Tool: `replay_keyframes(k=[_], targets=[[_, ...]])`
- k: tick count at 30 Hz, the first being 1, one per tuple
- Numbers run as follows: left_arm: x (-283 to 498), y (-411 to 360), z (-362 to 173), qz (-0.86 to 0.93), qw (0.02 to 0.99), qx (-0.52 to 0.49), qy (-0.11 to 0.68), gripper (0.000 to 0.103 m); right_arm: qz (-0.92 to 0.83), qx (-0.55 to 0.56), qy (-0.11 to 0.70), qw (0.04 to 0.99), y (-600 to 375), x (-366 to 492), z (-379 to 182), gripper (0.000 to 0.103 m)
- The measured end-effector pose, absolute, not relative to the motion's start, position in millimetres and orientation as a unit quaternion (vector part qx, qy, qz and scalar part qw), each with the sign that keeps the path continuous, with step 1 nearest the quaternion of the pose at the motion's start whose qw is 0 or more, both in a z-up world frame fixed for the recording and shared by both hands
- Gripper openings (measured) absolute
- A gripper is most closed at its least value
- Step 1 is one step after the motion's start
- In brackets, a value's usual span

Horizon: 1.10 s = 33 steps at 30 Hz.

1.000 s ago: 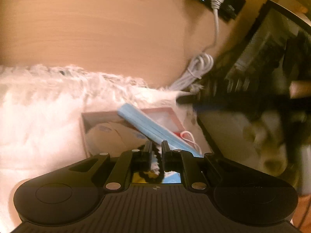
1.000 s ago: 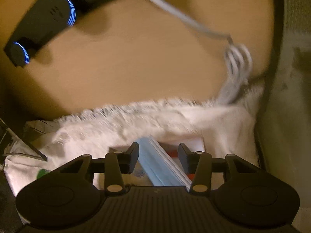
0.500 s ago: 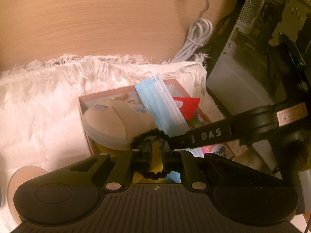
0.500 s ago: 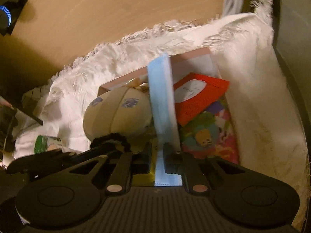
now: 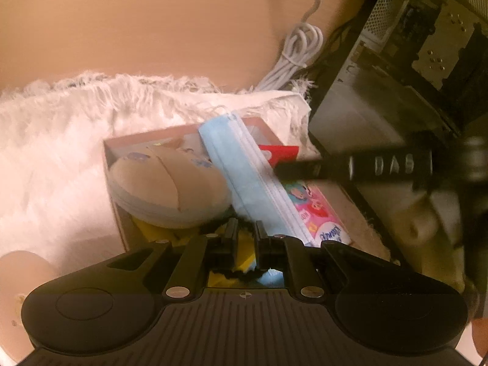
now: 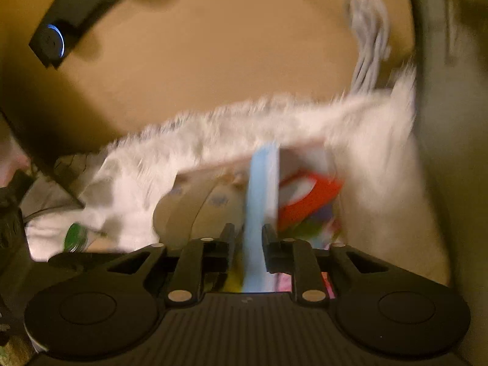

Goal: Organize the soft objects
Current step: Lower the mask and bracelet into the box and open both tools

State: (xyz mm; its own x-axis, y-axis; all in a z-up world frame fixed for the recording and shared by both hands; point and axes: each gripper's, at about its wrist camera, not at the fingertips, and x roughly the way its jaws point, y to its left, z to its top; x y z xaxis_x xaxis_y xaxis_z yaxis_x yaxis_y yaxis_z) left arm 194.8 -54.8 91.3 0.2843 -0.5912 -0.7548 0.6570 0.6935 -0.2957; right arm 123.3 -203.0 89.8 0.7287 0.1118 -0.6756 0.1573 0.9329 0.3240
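The box (image 5: pixel 113 152) holds 1 blue mask (image 5: pixel 244 177), 1 beige plush (image 5: pixel 164 189).

The right tongs (image 6: pixel 248 238) are opening around a blue face mask (image 6: pixel 262 189) standing in the pink box (image 6: pixel 305 148) on the white fluffy cloth (image 6: pixel 366 167).

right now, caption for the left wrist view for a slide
Left gripper shut on a black hair tie over a box holding a blue face mask.

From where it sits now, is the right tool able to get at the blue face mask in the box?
Probably yes. The blue face mask runs straight between the opening fingers of the right tool, with nothing across it.
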Motion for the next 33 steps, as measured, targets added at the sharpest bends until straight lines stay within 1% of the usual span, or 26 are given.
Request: replay_keyframes(k=[3, 6, 10, 15, 17, 19, 23, 25, 28, 30, 31, 33], targets=[[194, -57, 88, -0.39, 0.799, 0.03, 0.457, 0.012, -0.047, 0.145, 0.378, 0.913, -200, 125, 83, 0.024], [195, -56, 88, -0.388, 0.8, 0.025, 0.457, 0.012, -0.045, 0.182, 0.409, 0.893, -206, 130, 58, 0.024], [195, -55, 89, -0.384, 0.805, 0.022, 0.451, 0.012, -0.049, 0.216, 0.398, 0.891, -214, 129, 48, 0.024], [194, -56, 86, -0.378, 0.809, 0.016, 0.45, 0.012, -0.053, 0.191, 0.395, 0.897, -203, 130, 47, 0.025], [192, -55, 87, -0.375, 0.811, 0.013, 0.449, 0.012, -0.058, 0.19, 0.391, 0.899, -202, 128, 47, 0.027], [190, -53, 90, -0.373, 0.815, 0.014, 0.443, 0.012, -0.06, 0.186, 0.391, 0.899, -201, 124, 50, 0.036], [182, -45, 103, -0.369, 0.835, 0.023, 0.408, 0.014, -0.065, 0.17, 0.377, 0.908, -199, 109, 60, 0.041], [179, -38, 111, -0.369, 0.843, 0.015, 0.391, 0.014, -0.076, 0.167, 0.364, 0.913, -199, 101, 67, 0.048], [176, -28, 120, -0.375, 0.847, -0.011, 0.377, 0.014, -0.089, 0.163, 0.345, 0.92, -197, 90, 77, 0.049], [177, -25, 121, -0.379, 0.843, -0.016, 0.381, 0.014, -0.096, 0.153, 0.335, 0.925, -194, 86, 83, 0.051], [178, -26, 119, -0.381, 0.837, -0.01, 0.393, 0.014, -0.098, 0.145, 0.334, 0.926, -193, 86, 85, 0.056], [179, -28, 116, -0.376, 0.831, 0.009, 0.41, 0.014, -0.103, 0.135, 0.332, 0.928, -188, 84, 88, 0.057]])
